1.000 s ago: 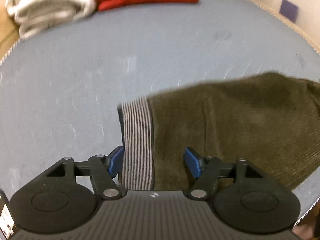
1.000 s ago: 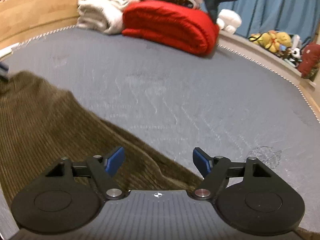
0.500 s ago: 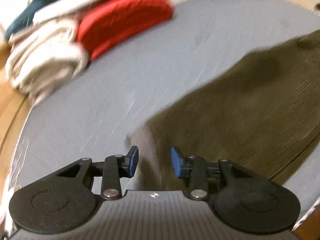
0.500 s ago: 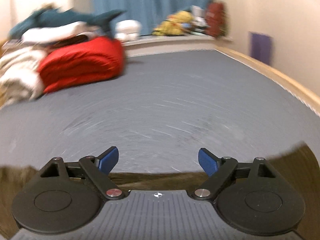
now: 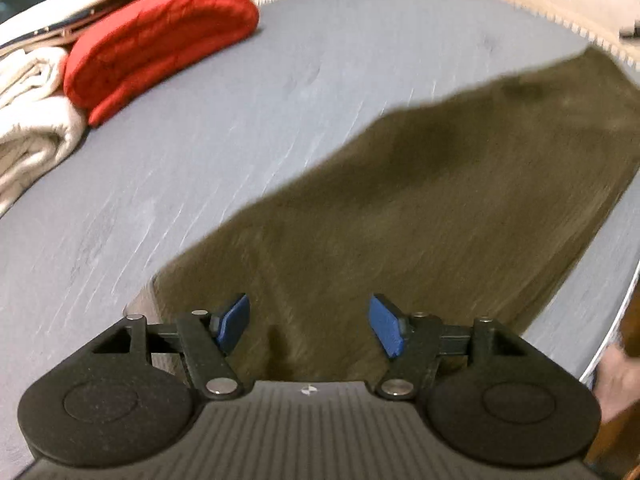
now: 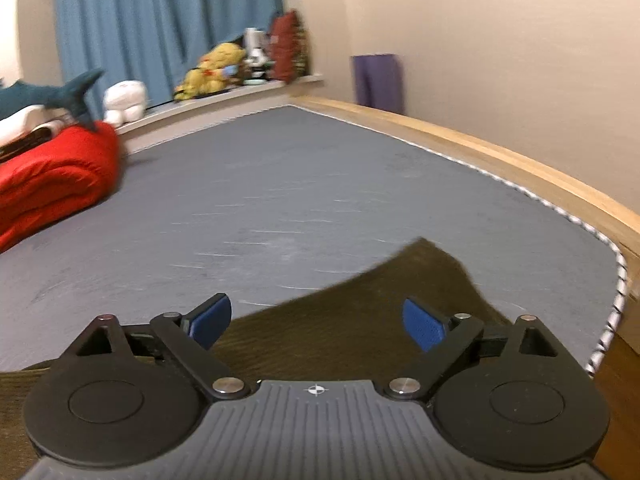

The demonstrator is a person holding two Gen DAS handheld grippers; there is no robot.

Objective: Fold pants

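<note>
1. Pants (image 5: 420, 216) lie flat on the grey bed (image 5: 200, 152); in the left wrist view the olive cloth runs from 6 o'clock up to 2 o'clock, and its far end comes close to the bed edge.
2. My left tool (image 5: 310, 324) has just been opening. Its jaws stand rather wide over the near end of the pants, and the cloth lies under them but is not pinched.
3. My right tool (image 6: 318, 320) has also been opening and now stands wide, empty, above a raised corner of the pants at 1 o'clock in its own view.
4. The step in hand, as I judge it, is to take two new corners for the next fold.
5. To do it well I would bring both tools low, pinch all layers together at the edge, and lift them evenly so the fold stays straight.
6. The red blanket (image 5: 160, 36) at 11 o'clock is well apart, so it does not disturb.
</note>
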